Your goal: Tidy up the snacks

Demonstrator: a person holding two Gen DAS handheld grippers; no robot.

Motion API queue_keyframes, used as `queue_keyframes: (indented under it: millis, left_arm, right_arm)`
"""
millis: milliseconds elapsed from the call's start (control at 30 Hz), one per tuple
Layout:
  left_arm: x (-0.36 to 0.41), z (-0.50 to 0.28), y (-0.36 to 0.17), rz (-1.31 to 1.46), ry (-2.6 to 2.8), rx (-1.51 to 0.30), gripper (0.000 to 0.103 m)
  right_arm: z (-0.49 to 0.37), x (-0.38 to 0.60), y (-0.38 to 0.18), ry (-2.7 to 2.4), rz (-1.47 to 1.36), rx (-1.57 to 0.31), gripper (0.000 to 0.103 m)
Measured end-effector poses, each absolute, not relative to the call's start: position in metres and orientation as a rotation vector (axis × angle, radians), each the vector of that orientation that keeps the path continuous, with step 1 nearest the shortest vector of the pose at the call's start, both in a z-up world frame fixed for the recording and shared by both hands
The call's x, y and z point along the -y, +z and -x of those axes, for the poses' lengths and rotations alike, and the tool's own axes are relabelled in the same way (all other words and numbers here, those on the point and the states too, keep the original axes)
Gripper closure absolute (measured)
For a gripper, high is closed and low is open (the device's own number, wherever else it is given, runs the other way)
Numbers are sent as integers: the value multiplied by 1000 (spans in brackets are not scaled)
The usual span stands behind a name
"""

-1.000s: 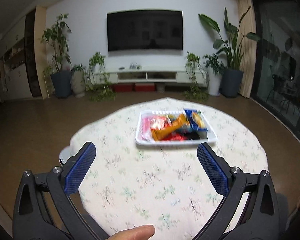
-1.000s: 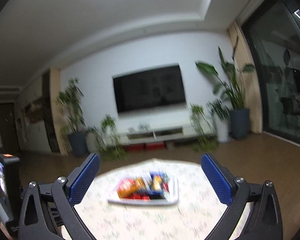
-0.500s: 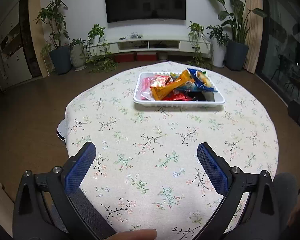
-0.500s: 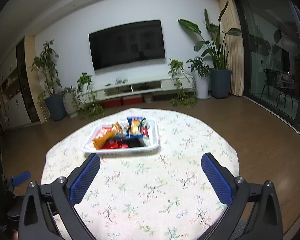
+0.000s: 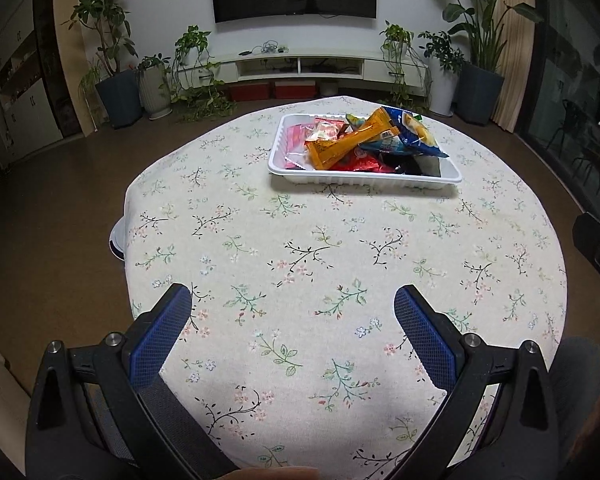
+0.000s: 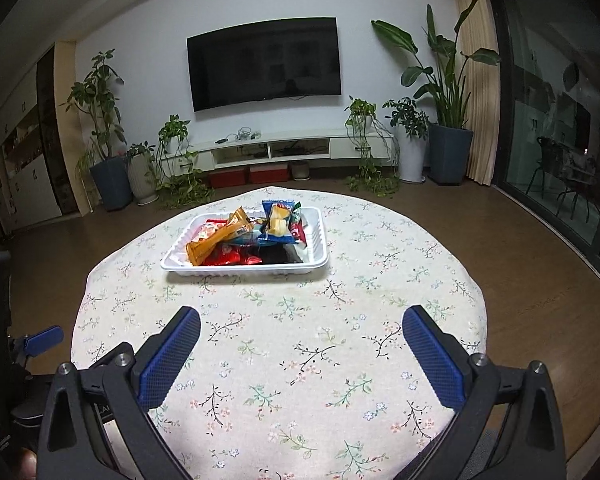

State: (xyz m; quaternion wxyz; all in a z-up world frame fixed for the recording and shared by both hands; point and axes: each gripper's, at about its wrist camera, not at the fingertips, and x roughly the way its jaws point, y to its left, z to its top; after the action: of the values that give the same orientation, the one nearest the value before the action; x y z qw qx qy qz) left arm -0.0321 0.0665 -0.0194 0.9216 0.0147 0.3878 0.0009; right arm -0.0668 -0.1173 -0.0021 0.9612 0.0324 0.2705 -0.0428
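Note:
A white plastic tray [image 5: 364,179] [image 6: 244,270] stands on the far half of a round table with a flowered cloth [image 5: 300,264] [image 6: 300,320]. Piled in it are several snack packets: a long orange one [image 5: 352,142] [image 6: 216,238] on top, a blue one [image 5: 408,136] [image 6: 274,218], red ones [image 5: 356,164] [image 6: 224,258] and a black one [image 6: 276,256] below. My left gripper [image 5: 292,304] is open over the near part of the table, well short of the tray. My right gripper [image 6: 300,326] is open too, also short of the tray, with nothing between its fingers.
Behind the table are a wall TV [image 6: 264,64], a low white cabinet [image 6: 276,152] and potted plants [image 6: 108,132] [image 6: 448,120]. A glass door [image 6: 560,128] runs along the right. The other gripper's black body [image 5: 598,244] shows at the right edge of the left wrist view.
Both cameras have tilted down from the wall towards the table, and the tray has come closer and lower into view. Both grippers have stayed open.

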Motion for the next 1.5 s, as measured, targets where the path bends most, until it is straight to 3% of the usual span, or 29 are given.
queue_keyframes:
  millis: [1500]
  left_arm:
    - [-63,31,-25,-30,-30,-820,0]
  right_arm:
    - [60,110,-14,-101,-45,-632,0]
